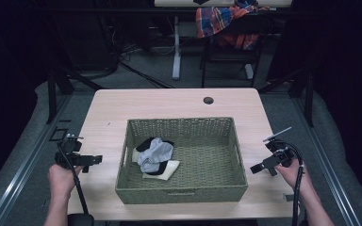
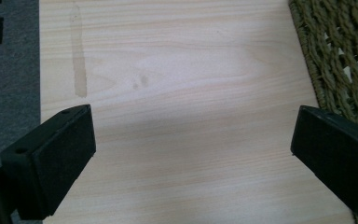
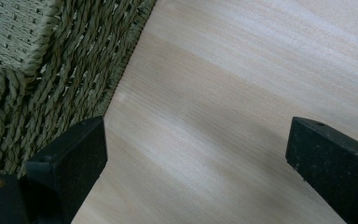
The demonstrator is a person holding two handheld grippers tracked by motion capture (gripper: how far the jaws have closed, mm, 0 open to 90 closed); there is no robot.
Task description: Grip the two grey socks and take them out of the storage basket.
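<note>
A green woven basket (image 1: 184, 194) sits in the middle of a light wooden table (image 1: 169, 101). Inside it, at the left, lies a small pile of clothes: a grey piece (image 1: 156, 154), a black piece (image 1: 146, 143) and a cream piece (image 1: 167, 169). My left gripper (image 1: 92, 161) hovers over the table left of the basket, its jaws wide open with bare wood (image 2: 186, 140) between them. The right gripper (image 1: 259, 167) is held right of the basket, also open over bare wood (image 3: 205, 140). The basket's woven wall (image 3: 51, 79) lies to the left in the right gripper view.
A round cable hole (image 1: 208, 100) is in the table's far edge. Behind the table stands a chair with a plaid shirt (image 1: 221, 21) draped on it, beside a white desk leg (image 1: 176, 47). Grey floor (image 2: 9, 70) borders the table's left edge.
</note>
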